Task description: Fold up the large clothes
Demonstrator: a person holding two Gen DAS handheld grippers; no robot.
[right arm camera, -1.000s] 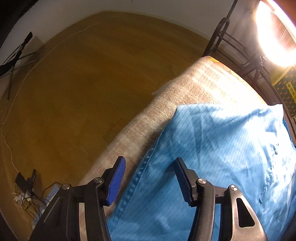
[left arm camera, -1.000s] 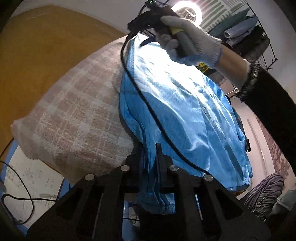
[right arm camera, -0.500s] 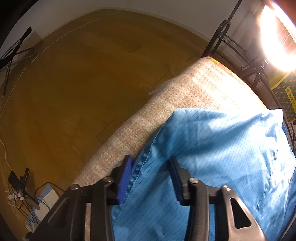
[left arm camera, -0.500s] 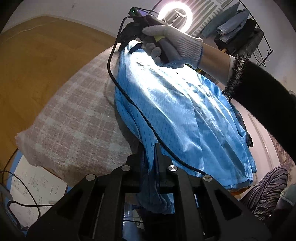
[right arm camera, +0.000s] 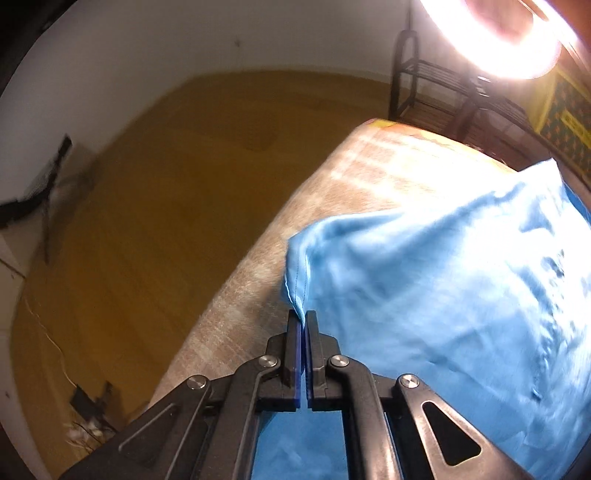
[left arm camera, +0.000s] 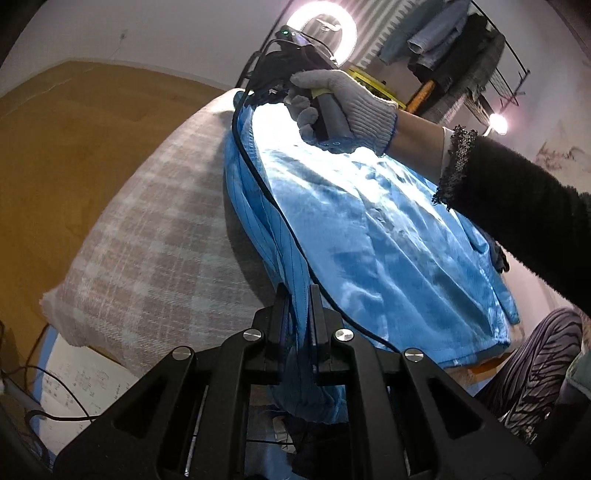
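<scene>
A large light-blue garment (left arm camera: 369,236) lies spread over a table covered with a beige checked cloth (left arm camera: 155,229). My left gripper (left arm camera: 297,295) is shut on the garment's near left edge, a bunched fold pinched between its pads. In the right wrist view the same blue garment (right arm camera: 443,295) fills the right half, and my right gripper (right arm camera: 302,317) is shut on its far left edge, lifting a small peak of fabric. A gloved hand (left arm camera: 343,103) holds that right gripper at the far end of the garment, its black cable (left arm camera: 266,192) trailing over the cloth.
Wooden floor (right arm camera: 155,206) lies beyond the table's left edge. A ring light (left arm camera: 321,29) and a rack of hanging clothes (left arm camera: 454,48) stand behind the table. A black metal frame (right arm camera: 424,85) stands at the far end. Striped fabric (left arm camera: 532,369) shows at the lower right.
My right gripper's jaws closed from open onto the garment's edge and pulled it up and sideways. My left gripper rose a little, still pinching the fabric.
</scene>
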